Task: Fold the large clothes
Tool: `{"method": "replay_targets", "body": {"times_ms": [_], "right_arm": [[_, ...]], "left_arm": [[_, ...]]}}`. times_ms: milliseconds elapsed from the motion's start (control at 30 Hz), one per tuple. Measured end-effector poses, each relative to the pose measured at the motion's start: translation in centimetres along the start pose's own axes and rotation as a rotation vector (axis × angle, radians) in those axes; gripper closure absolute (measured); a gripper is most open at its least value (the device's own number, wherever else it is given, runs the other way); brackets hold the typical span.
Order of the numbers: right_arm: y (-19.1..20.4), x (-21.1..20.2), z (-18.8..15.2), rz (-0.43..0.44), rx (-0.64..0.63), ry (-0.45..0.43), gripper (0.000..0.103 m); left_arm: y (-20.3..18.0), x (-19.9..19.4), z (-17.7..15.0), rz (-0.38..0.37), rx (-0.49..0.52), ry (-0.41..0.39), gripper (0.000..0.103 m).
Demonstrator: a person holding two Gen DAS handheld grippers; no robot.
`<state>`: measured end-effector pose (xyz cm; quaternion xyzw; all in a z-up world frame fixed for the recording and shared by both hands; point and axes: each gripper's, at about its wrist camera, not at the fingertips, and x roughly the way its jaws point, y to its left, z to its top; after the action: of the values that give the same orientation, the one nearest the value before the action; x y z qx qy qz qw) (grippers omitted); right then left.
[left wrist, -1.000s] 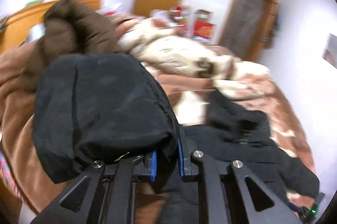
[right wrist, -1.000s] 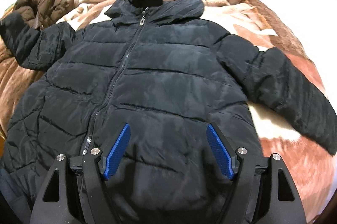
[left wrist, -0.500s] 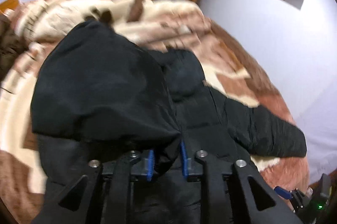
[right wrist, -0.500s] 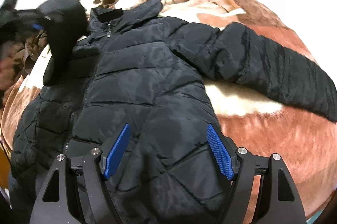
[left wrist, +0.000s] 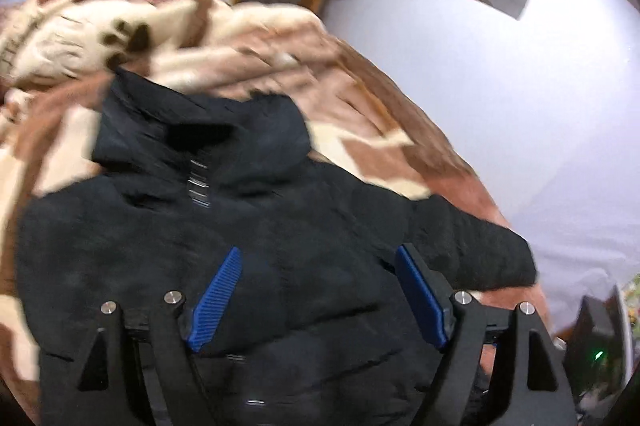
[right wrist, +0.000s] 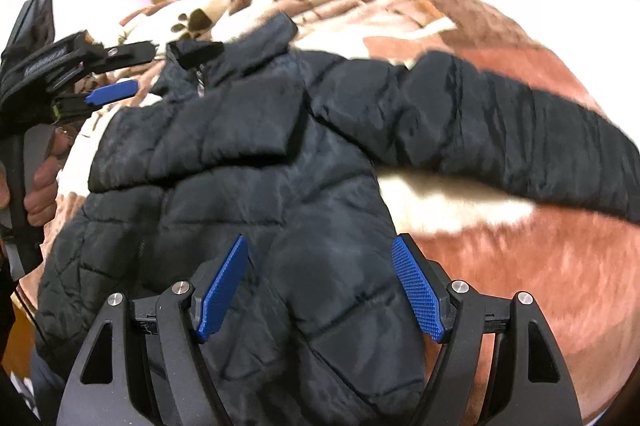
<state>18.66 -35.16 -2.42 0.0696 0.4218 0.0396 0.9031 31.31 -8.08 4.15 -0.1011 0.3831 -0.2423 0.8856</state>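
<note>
Jacket (right wrist: 248,209) spread mid-frame on blanket (right wrist: 520,266), one sleeve (right wrist: 208,141) folded over chest | left gripper (left wrist: 320,300) jaws opening, empty, sleeve apparently let go | right gripper (right wrist: 320,292) spread wide, empty, likely for outstretched sleeve (right wrist: 520,133)

Navy quilted jacket (right wrist: 248,193), brown-cream paw-print blanket (right wrist: 520,266)

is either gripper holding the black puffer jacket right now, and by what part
Nothing is held. The left gripper has its jaws opening with no fabric pinched; the right gripper is open above the black puffer jacket.
</note>
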Motion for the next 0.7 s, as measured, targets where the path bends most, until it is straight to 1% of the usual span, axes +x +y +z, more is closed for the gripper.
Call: {"method": "replay_targets", "body": {"times_ms": [67, 100, 133, 200, 233, 333, 367, 433, 467, 567, 600, 700], "right_arm": [[0.7, 0.6, 1.1, 0.021, -0.014, -0.012, 0.029], [1.3, 1.4, 2.0, 0.032, -0.022, -0.011, 0.036], [1.7, 2.2, 2.7, 0.034, -0.030, -0.004, 0.045], [2.8, 4.2, 4.4, 0.041, -0.061, 0.001, 0.052], [3.3, 5.1, 5.3, 0.043, -0.075, 0.002, 0.056], [4.8, 9.0, 8.6, 0.065, -0.098, 0.018, 0.060], [5.1, 10.4, 9.5, 0.057, -0.104, 0.027, 0.060], [5.5, 13.0, 10.6, 0.040, -0.115, 0.048, 0.061], [5.4, 14.5, 11.0, 0.030, -0.115, 0.069, 0.062], [4.6, 18.3, 10.4, -0.004, -0.118, 0.123, 0.062], [4.2, 19.3, 9.8, 0.000, -0.111, 0.135, 0.062], [4.1, 19.9, 8.8, -0.011, -0.113, 0.124, 0.062]], "left_arm": [[3.2, -0.9, 0.6, 0.093, -0.026, -0.019, 0.023], [4.9, -1.0, 0.8, 0.137, -0.041, -0.013, 0.023], [6.7, -1.0, 1.0, 0.182, -0.056, -0.006, 0.023], [10.1, -0.8, 1.2, 0.263, -0.084, 0.004, 0.031], [11.7, -0.3, 1.4, 0.297, -0.095, 0.019, 0.037], [15.8, 2.1, 1.4, 0.373, -0.115, 0.067, 0.049], [17.0, 3.2, 1.2, 0.387, -0.127, 0.085, 0.053], [18.9, 5.3, 0.6, 0.399, -0.130, 0.107, 0.053], [19.4, 6.5, 0.2, 0.409, -0.112, 0.116, 0.053], [19.7, 8.4, -1.1, 0.413, -0.090, 0.121, 0.053], [19.4, 8.7, -1.5, 0.417, -0.075, 0.110, 0.053], [19.1, 9.5, -2.4, 0.429, -0.054, 0.100, 0.053]]}}
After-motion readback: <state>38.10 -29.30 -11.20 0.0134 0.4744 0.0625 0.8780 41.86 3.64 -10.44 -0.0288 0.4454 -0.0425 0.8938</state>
